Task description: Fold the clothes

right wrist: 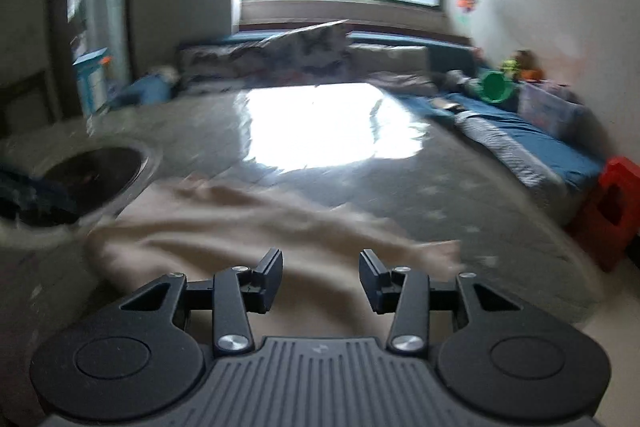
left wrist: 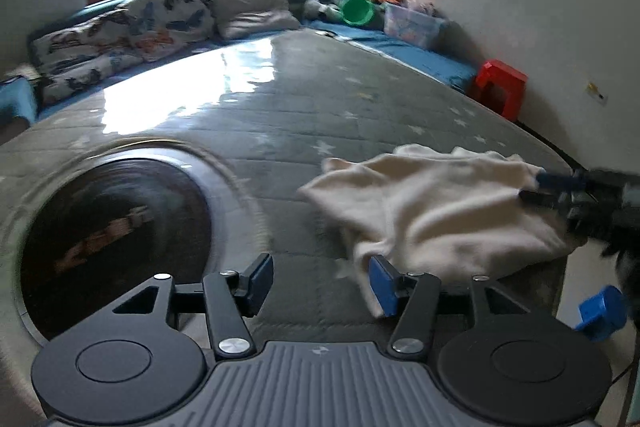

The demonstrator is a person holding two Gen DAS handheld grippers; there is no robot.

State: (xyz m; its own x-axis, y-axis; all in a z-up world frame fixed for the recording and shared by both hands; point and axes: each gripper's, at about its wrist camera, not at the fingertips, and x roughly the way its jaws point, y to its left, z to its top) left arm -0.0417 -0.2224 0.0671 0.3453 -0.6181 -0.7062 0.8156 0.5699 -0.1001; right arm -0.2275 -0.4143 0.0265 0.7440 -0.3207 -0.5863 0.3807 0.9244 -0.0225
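Garment: we see one cream garment [left wrist: 436,203] lying crumpled near the front right corner of the grey star-print mat [left wrist: 280,99], with no tidy fold in it.
Left gripper: our left gripper [left wrist: 320,285] stands wide open and holds nothing; its right pad [left wrist: 382,285] sits at the cloth's near edge, though we cannot tell if it touches.
Right gripper: in its own view our right gripper [right wrist: 320,277] hangs well open over the blurred cloth, empty; from the left wrist view its fingertips [left wrist: 548,187] meet the garment's far right edge.
Nearby: a round dark basin [left wrist: 116,239] sits left of the garment.
Progress: we judge folding barely begun; spreading flat and every fold remain.
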